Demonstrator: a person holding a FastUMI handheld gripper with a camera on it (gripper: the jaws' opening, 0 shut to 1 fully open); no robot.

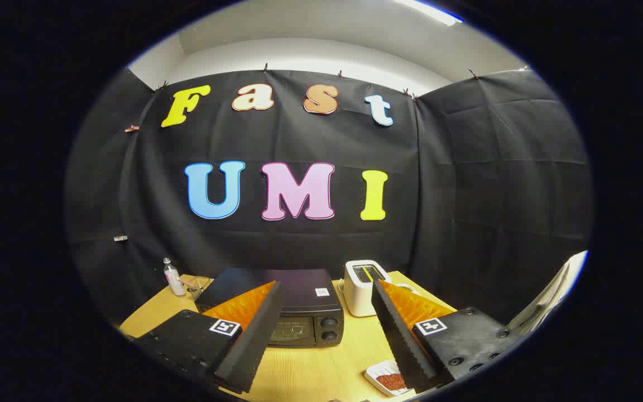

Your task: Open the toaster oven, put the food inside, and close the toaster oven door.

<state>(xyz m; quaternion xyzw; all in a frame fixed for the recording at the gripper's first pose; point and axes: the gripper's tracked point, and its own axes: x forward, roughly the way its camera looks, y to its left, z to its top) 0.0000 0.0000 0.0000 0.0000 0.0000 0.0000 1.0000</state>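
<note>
A black toaster oven [299,312] stands on the wooden table [321,368], its door shut and two knobs at its front right. It lies beyond my fingers, partly hidden by the left one. A small white dish [380,373] holding reddish food [393,382] rests on the table near the front, just beside my right finger [397,335]. My gripper [318,340] hovers above the table, open, with nothing between its fingers.
A white pop-up toaster [363,285] stands to the right of the oven. A small clear bottle [173,277] and a wire rack [198,285] sit at the table's far left corner. A pale chair back [550,296] shows at the right.
</note>
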